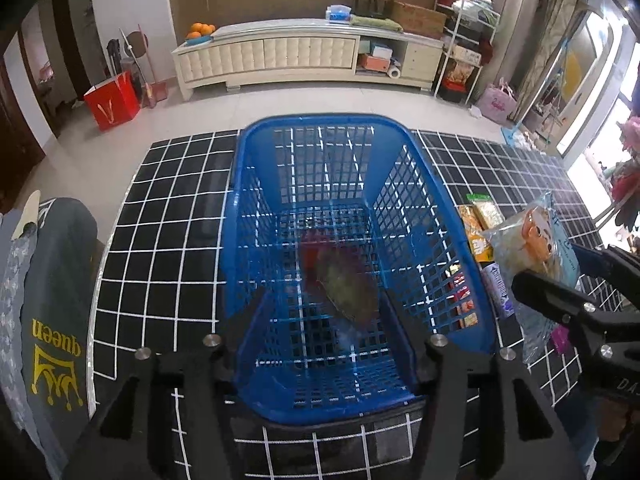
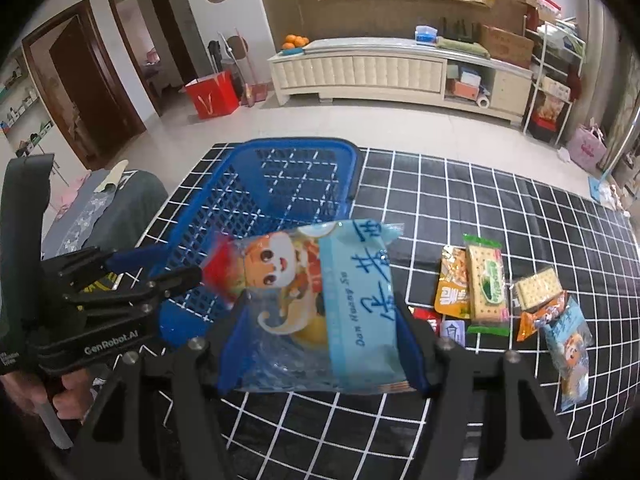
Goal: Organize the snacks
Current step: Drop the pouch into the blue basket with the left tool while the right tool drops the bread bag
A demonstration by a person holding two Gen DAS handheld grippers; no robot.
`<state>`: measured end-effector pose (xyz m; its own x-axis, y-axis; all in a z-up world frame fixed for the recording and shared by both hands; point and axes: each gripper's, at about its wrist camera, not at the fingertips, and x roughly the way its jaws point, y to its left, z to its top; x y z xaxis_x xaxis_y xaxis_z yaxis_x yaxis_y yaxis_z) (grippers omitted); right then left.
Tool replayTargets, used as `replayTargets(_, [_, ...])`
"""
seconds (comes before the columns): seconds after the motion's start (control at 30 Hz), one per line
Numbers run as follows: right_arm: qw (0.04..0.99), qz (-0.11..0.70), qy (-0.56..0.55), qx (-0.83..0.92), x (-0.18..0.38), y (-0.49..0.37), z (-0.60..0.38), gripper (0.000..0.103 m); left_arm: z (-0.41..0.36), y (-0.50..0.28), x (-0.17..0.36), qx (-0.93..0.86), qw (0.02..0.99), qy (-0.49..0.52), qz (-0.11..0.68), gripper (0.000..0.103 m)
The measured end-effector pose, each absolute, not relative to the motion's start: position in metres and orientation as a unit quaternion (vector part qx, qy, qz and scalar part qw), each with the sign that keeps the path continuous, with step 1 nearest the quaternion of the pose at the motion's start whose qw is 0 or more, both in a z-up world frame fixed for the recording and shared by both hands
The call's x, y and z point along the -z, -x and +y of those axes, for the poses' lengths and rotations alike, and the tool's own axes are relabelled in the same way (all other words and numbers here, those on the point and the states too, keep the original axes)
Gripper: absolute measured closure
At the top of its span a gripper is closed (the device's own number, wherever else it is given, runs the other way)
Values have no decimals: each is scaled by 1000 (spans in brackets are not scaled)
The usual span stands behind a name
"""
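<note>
One blue snack packet (image 2: 320, 304) upright, long axis vertical.

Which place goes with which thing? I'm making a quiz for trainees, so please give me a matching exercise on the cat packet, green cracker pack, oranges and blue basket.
Things:
1. cat packet
2. green cracker pack
3. oranges
4. blue basket

Places:
A. on the white cabinet
B. lying flat among the loose snacks
C. held in the right gripper
D. standing upright on the checked cloth

Pairs: 1-C, 2-B, 3-A, 4-D
</note>
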<state>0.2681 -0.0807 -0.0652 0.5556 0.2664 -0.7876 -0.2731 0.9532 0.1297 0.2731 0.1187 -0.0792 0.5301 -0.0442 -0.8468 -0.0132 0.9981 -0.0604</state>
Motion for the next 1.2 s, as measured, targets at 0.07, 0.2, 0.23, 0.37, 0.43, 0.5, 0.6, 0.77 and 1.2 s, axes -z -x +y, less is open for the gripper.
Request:
replayTargets(0.07, [883,442,6,-157,61,-267,-78,34,123,-266,72,7,878,32,478,49])
replayTargets(0.2, [884,436,20,-165,56,-268,-65,34,133,-254,58,3,888,32,460,43])
replayTargets(0.23, [884,436,24,-167,55,-269,-61,34,137,-252,55,0,890,33,455,41])
replayTargets(0.37, [879,439,37,-185,55,-278,-40,33,156,-245,48,-11,894,43,446,39])
replayTargets(0.43, [875,443,42,-191,57,-284,-30,33,166,-245,50,-19,893,48,446,38])
replayTargets(0.5, [870,450,48,-196,64,-290,-20,33,179,-246,55,-28,890,54,451,38])
replayTargets(0.6, [858,469,51,-202,77,-301,-7,33,195,-249,65,-37,885,64,459,38])
replayTargets(0.77, [841,497,59,-206,102,-310,11,33,207,-252,80,-43,878,74,472,38])
replayTargets(1.2, [814,542,66,-198,135,-323,25,31,225,-249,92,-56,871,84,481,38])
